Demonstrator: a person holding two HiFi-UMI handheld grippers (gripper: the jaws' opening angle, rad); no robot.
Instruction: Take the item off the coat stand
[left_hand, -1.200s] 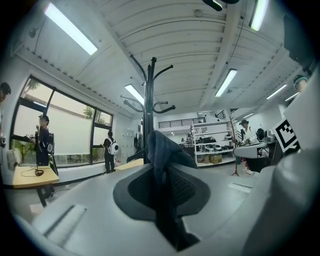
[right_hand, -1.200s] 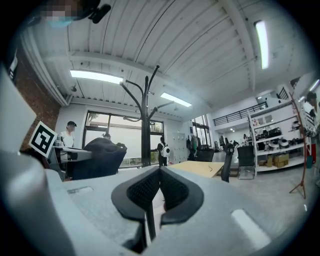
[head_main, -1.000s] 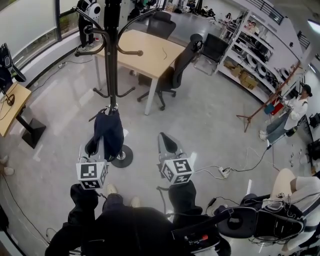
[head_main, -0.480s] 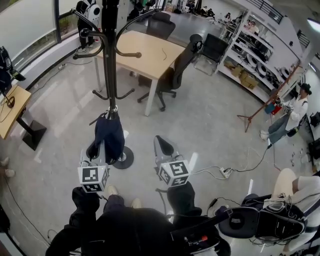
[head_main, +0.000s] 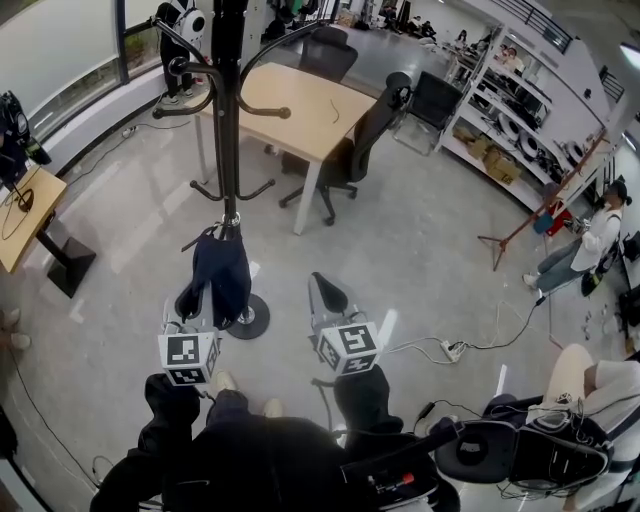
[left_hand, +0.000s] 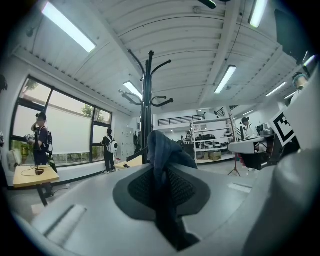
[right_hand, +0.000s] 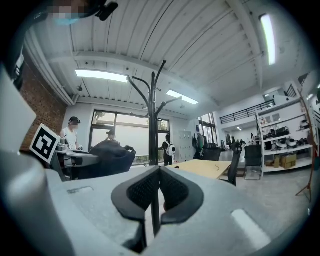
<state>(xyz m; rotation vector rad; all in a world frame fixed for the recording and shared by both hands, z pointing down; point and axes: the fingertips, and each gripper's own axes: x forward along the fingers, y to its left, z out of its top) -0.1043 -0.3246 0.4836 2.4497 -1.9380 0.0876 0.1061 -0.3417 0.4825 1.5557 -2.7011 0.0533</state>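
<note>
A black coat stand (head_main: 228, 130) rises from a round base (head_main: 250, 320) on the grey floor. A dark blue garment (head_main: 222, 275) hangs bunched in front of its pole, and my left gripper (head_main: 192, 298) is shut on it. In the left gripper view the blue cloth (left_hand: 162, 150) is pinched in the left gripper (left_hand: 162, 202) and folds over, with the coat stand (left_hand: 147, 100) behind. I cannot tell whether the garment still touches a hook. My right gripper (head_main: 330, 293) is beside it, shut and empty. In the right gripper view the right gripper (right_hand: 154, 200) faces the coat stand (right_hand: 155, 115).
A wooden table (head_main: 300, 100) with office chairs (head_main: 360, 140) stands behind the stand. A desk (head_main: 25, 215) is at the left, shelves (head_main: 500, 120) at the back right. A power strip (head_main: 447, 348) and cables lie on the floor. A person (head_main: 590, 245) stands at the far right.
My left gripper with the garment has drifted slightly back toward me. The right gripper has shifted a little left. Both stay shut.
</note>
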